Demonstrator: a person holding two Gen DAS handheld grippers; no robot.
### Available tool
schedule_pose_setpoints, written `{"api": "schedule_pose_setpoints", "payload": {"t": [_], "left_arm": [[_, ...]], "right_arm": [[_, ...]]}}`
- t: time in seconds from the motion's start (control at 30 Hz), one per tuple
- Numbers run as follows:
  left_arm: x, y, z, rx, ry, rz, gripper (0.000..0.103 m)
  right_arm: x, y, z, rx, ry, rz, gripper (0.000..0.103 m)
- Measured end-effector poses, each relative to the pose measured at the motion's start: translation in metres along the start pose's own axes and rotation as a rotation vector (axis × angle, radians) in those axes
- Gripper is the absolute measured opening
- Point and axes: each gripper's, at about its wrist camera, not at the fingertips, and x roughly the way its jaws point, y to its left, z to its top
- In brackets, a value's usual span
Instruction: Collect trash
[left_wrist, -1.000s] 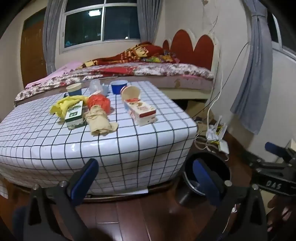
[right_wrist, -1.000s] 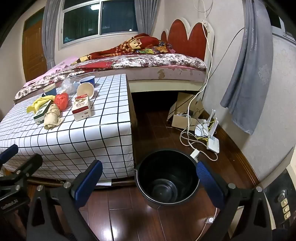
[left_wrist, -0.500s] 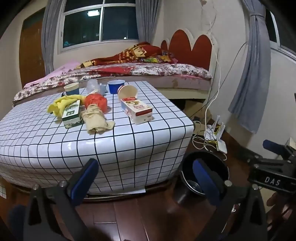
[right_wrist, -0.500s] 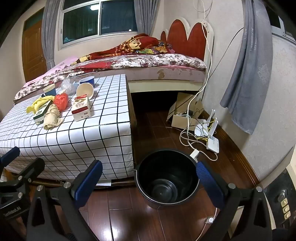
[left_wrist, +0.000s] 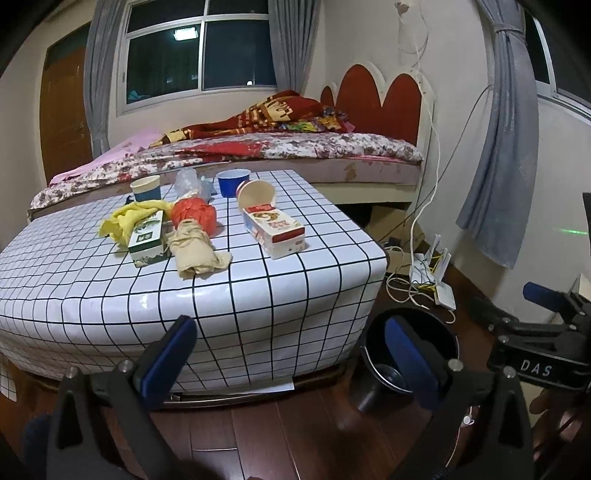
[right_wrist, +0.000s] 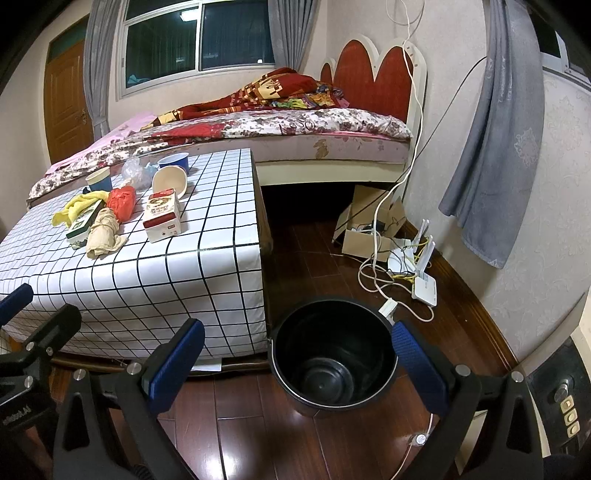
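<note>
Both tools were spread wide with nothing in them. The left tool (left_wrist: 284, 347) hung low in front of the checkered bench (left_wrist: 258, 291), and the right tool (right_wrist: 295, 354) hovered right over the black bucket (right_wrist: 332, 354) on the floor beside it. The trash sat up on the bench: a red-and-white carton (left_wrist: 275, 230), a crumpled beige bag (left_wrist: 195, 251), a green box (left_wrist: 146, 240), and an orange bag (left_wrist: 194, 216).

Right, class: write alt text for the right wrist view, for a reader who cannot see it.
An open right gripper hovers over an empty black bucket on a dark wooden floor, beside a table with a checked cloth. On the table lie a red-and-white carton, crumpled bags and cups; a bed stands behind.
</note>
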Motion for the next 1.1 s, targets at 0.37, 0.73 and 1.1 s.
{"api": "schedule_pose_setpoints", "payload": {"t": [0.37, 0.73, 1.1], "left_arm": [[-0.0008, 0.0002, 0.0005, 0.009, -0.004, -0.001, 0.102], [-0.0008, 0.0029, 0.0009, 0.005, -0.005, 0.003, 0.102], [-0.0015, 0.0050, -0.0016, 0.002, -0.007, 0.008, 0.102]], "right_arm": [[-0.0024, -0.0029, 0.0023, -0.004, -0.013, -0.004, 0.102], [-0.0069, 0.0007, 0.0036, -0.020, -0.034, -0.007, 0.102], [-0.0076, 0.0011, 0.0028, -0.021, -0.036, -0.008, 0.102]]}}
